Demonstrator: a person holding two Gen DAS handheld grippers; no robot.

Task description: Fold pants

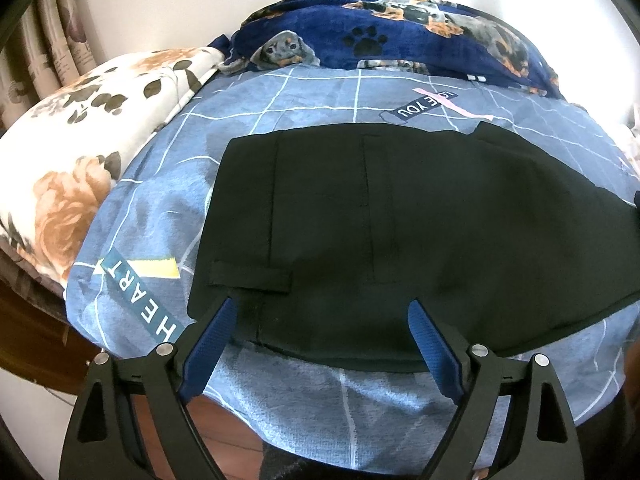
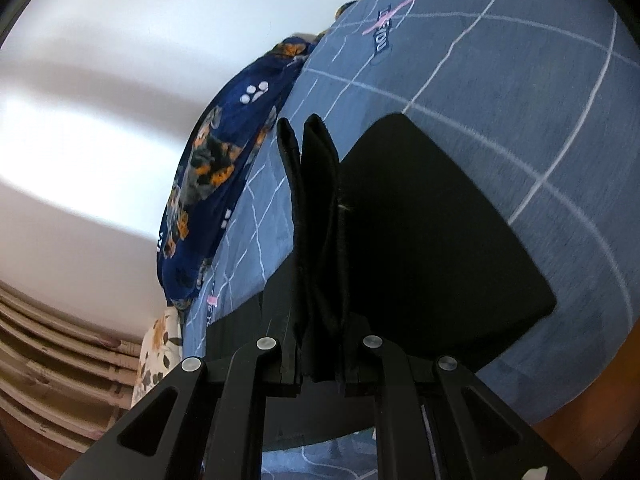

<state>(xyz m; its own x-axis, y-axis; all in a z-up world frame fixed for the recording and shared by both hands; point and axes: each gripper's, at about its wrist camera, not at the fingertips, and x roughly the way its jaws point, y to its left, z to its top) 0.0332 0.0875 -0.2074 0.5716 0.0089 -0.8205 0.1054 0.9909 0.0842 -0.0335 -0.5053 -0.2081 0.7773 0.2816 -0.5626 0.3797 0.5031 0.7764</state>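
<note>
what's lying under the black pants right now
The black pants lie on a blue grid-patterned bedsheet, which shows all around them. The sheet directly beneath is covered, so anything else under there cannot be seen.

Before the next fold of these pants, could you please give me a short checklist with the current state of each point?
1. Right gripper clamped on the pants: ok, black fabric is bunched between its closed fingers.
2. Left gripper ready to grasp: ok, fingers wide open over the near waistband edge, holding nothing.
3. Pants lying flat on the bedsheet: ok in the left wrist view; the waist end looks smooth.
4. Both layers caught in the right grip: cannot tell, the folds hide it.
5. Blanket away from the pants: ok, it lies apart at the far side.
6. Leg hems aligned: cannot tell, not clearly visible.
</note>
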